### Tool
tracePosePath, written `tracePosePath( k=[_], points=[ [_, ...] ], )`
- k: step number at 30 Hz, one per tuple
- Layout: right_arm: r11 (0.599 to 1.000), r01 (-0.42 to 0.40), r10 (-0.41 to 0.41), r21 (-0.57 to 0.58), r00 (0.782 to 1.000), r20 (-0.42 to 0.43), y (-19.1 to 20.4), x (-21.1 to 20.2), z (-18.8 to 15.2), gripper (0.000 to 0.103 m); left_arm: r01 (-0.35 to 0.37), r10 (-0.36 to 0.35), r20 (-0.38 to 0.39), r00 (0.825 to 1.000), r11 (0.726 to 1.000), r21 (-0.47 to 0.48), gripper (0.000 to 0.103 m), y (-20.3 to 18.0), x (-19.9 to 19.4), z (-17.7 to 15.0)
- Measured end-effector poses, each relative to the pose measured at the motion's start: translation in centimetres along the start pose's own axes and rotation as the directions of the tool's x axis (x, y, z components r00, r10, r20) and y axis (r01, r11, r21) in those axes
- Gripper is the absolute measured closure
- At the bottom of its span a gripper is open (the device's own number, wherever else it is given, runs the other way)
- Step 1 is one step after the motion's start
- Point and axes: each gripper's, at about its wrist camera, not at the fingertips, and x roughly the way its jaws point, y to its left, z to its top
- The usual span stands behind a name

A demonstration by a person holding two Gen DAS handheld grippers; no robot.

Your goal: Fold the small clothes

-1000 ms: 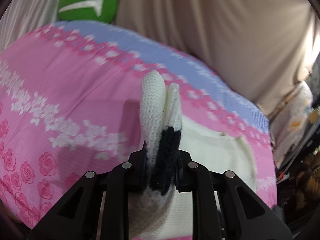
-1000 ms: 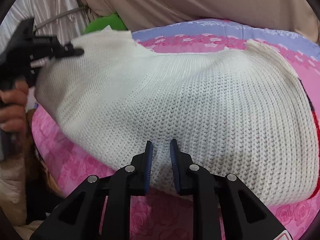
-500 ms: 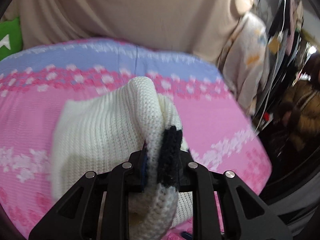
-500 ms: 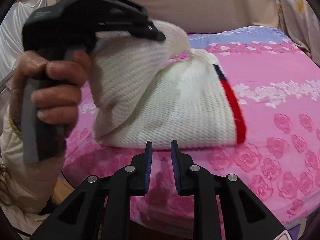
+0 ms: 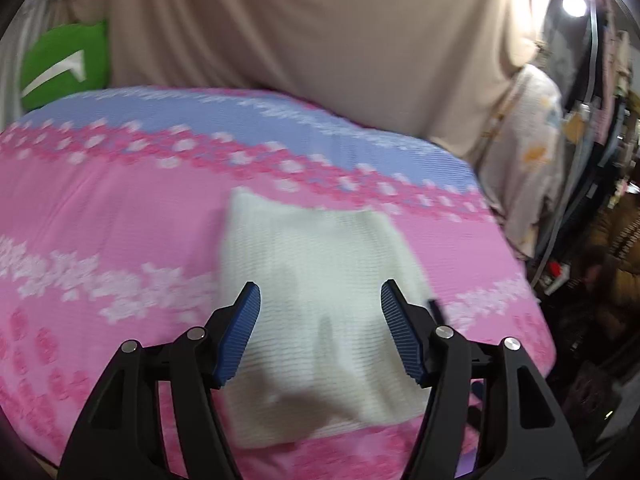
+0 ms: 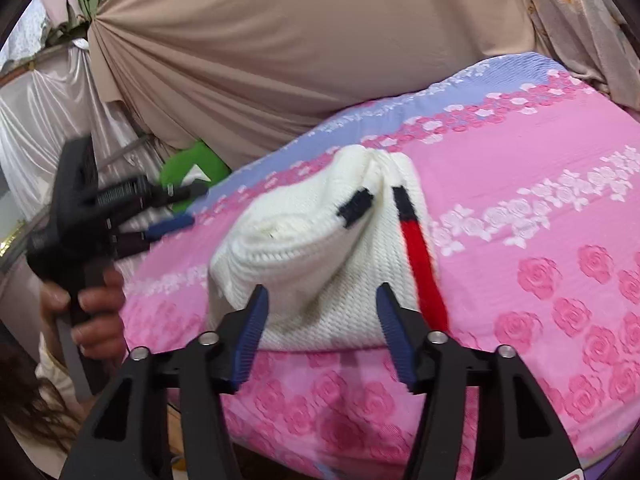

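From the left wrist, the left gripper (image 5: pixel 320 336) is opening with nothing pinched, and the white sweater (image 5: pixel 320 300) lies on the bed (image 5: pixel 100 220) dead ahead just past its tips. From the right wrist, the right gripper (image 6: pixel 320 332) is opening empty too, sweater (image 6: pixel 320 248) lumped right ahead with its red stripe (image 6: pixel 420 264) running away from the tips, so I'd say either hand is about as close.

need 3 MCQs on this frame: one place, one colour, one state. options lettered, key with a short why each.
1. Where does the white knit sweater lie?
A. on the pink floral bedspread
B. on a hanger
C. inside a basket

2. What colour is the long stripe along the sweater's edge?
A. yellow
B. red
C. green

3. How does the right gripper stand?
A. clamped on the sweater
B. jaws apart, nothing pinched
C. out of view

Key: 1 A, the sweater rests bunched on the bedspread. 2 B, a red band follows a dark tip. 3 B, the jaws are opening and the pads grip nothing.
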Motion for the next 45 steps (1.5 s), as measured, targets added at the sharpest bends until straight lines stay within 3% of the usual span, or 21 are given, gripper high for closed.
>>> tracePosePath(
  k=[4,7,12,13,14,15,17,19,21,22,23,25,27,29,30,32,35,40,42,43,45],
  points=[
    [0.998,-0.050,0.051,0.043,0.998,-0.025,0.8,1.6,0.8,0.040,-0.093,0.089,-0.060,0.994,0.993,-0.068,0.042,3.7,0.9,-2.1],
    [0.996,-0.080,0.081,0.033,0.996,-0.041,1.6,3.0,1.2,0.038,-0.113,0.102,-0.099,0.990,0.988,-0.106,0.042,5.1,1.3,-3.3],
    [0.999,-0.034,0.034,0.014,0.999,-0.042,2.8,5.6,1.6,0.037,-0.127,0.118,-0.084,0.989,0.986,-0.106,0.042,5.3,1.2,-3.4],
    [1.000,-0.007,0.008,0.009,0.999,-0.032,2.7,6.1,1.7,0.057,-0.128,0.120,-0.080,0.990,0.986,-0.105,0.042,5.2,1.1,-3.3],
    [1.000,-0.002,0.002,0.004,1.000,-0.029,2.5,6.3,2.0,0.089,-0.122,0.115,-0.077,0.990,0.987,-0.106,0.042,5.2,0.9,-3.2],
    [1.000,-0.018,0.018,0.013,1.000,-0.011,2.3,5.8,2.4,0.089,-0.116,0.109,-0.070,0.992,0.987,-0.112,0.042,5.3,0.7,-3.1],
    [0.994,-0.100,0.095,0.046,0.990,0.103,1.4,2.7,3.2,0.089,-0.104,0.098,-0.057,0.994,0.987,-0.119,0.042,5.2,0.3,-2.8],
    [0.995,-0.091,0.084,0.041,0.986,0.147,0.3,0.8,3.4,0.090,-0.086,0.081,-0.049,0.995,0.991,-0.102,0.042,4.8,0.0,-2.6],
    [0.998,-0.017,0.013,0.060,0.998,0.068,-2.0,2.0,2.8,0.089,-0.069,0.065,-0.059,0.996,0.994,-0.082,0.042,4.1,0.5,-2.8],
    [0.996,0.058,-0.055,0.073,0.997,-0.047,-3.8,4.1,1.7,0.088,-0.054,0.049,-0.072,0.996,0.996,-0.077,0.043,3.8,1.0,-3.0],
    [0.992,0.092,-0.083,0.083,0.991,-0.106,-4.8,5.2,0.9,0.087,-0.041,0.035,-0.085,0.996,0.997,-0.072,0.043,3.5,1.4,-3.1],
    [0.988,0.056,-0.044,0.142,0.995,-0.090,-5.6,4.7,-0.1,0.086,-0.011,0.005,-0.112,0.994,0.998,-0.056,0.043,2.5,2.3,-3.5],
    [0.989,0.074,-0.067,0.129,0.996,-0.059,-4.8,3.4,0.2,0.081,-0.004,0.000,-0.123,0.992,0.999,-0.033,0.043,1.5,3.0,-3.9],
    [0.988,0.130,-0.132,0.082,0.991,0.014,-3.3,1.5,1.0,0.066,-0.004,0.002,-0.136,0.991,1.000,-0.011,0.043,0.6,3.8,-4.2],
    [0.986,0.158,-0.161,0.059,0.986,0.039,-2.7,0.9,1.3,0.063,-0.016,0.015,-0.136,0.991,1.000,-0.004,0.042,0.4,4.2,-4.3],
    [0.977,0.214,-0.213,0.004,0.972,0.102,-1.3,0.0,2.0,0.041,-0.036,0.036,-0.120,0.992,0.999,0.007,0.042,0.2,4.5,-4.2],
    [0.980,0.194,-0.187,-0.048,0.975,0.122,-0.2,0.4,2.8,0.038,-0.052,0.052,-0.118,0.992,0.999,0.008,0.039,0.2,5.2,-4.2],
    [0.990,0.130,-0.126,-0.055,0.990,0.066,-0.2,3.8,4.0,0.038,-0.039,0.038,-0.119,0.992,0.999,-0.006,0.039,0.6,5.2,-3.8],
    [0.992,0.121,-0.121,-0.048,0.993,-0.001,-0.6,6.2,4.6,0.053,-0.023,0.018,-0.114,0.993,0.999,-0.042,0.041,1.1,4.7,-3.5],
    [0.993,0.106,-0.108,-0.048,0.994,-0.027,-0.6,6.9,5.0,0.078,-0.014,0.007,-0.102,0.995,0.998,-0.065,0.041,1.5,4.1,-3.2],
    [0.996,0.067,-0.065,-0.063,0.997,0.033,0.0,5.8,5.8,0.081,-0.004,-0.001,-0.064,0.998,0.997,-0.082,0.041,2.0,2.7,-2.5]
  ],
)
